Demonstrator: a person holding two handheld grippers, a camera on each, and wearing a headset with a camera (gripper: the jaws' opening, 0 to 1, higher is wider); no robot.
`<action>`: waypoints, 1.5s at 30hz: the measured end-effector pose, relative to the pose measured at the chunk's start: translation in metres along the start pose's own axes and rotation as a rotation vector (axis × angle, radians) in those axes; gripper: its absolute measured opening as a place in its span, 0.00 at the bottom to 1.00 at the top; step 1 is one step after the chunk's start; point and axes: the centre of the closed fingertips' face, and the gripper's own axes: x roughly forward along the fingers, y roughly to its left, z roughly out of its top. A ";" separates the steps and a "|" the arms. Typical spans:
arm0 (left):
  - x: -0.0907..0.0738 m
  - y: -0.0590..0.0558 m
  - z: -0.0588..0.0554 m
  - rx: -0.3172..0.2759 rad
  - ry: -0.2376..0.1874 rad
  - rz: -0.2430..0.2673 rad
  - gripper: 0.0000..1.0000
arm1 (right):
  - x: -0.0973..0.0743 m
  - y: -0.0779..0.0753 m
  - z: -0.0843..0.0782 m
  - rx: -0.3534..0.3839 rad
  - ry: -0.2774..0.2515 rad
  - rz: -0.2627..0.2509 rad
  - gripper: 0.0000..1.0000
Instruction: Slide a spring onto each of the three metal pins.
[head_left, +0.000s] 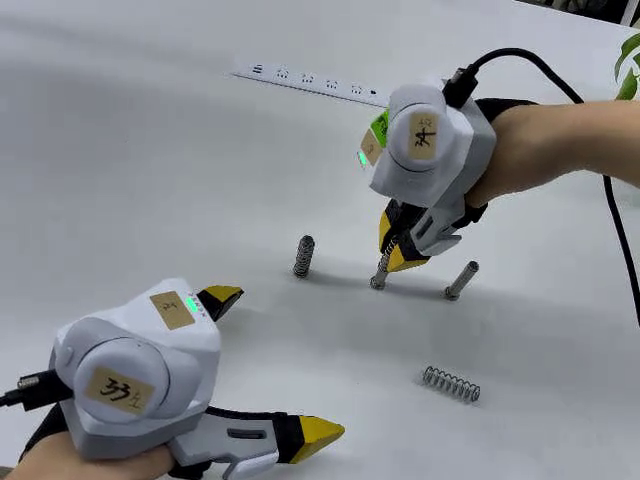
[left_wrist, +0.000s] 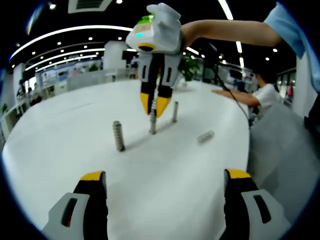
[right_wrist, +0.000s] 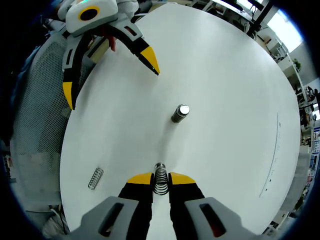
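Upright at the middle pin (left_wrist: 152, 128), a spring (right_wrist: 160, 175) pinched in the right claw (right_wrist: 160, 179). Alongside: a spring-covered pin (head_left: 304, 256), a bare pin (head_left: 461, 280), a loose spring (head_left: 451, 384) flat on the table (head_left: 150, 150). Nearer, left claw (head_left: 285, 362) spread wide, empty.

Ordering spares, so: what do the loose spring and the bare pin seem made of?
Loose spring: thin grey coiled wire with dull glints, likely steel. Bare pin: smooth grey rod with a soft sheen, apparently metal; which alloy or plating, the look leaves open.
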 end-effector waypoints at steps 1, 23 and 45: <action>0.000 0.000 0.000 0.001 0.001 0.001 0.99 | 0.001 0.001 0.000 0.000 0.002 0.003 0.13; 0.003 0.000 -0.003 0.000 0.018 -0.013 1.00 | 0.018 0.007 0.002 0.002 0.009 0.030 0.13; 0.005 0.001 0.005 0.017 0.008 -0.018 1.00 | 0.005 0.000 0.000 0.107 -0.165 -0.090 0.64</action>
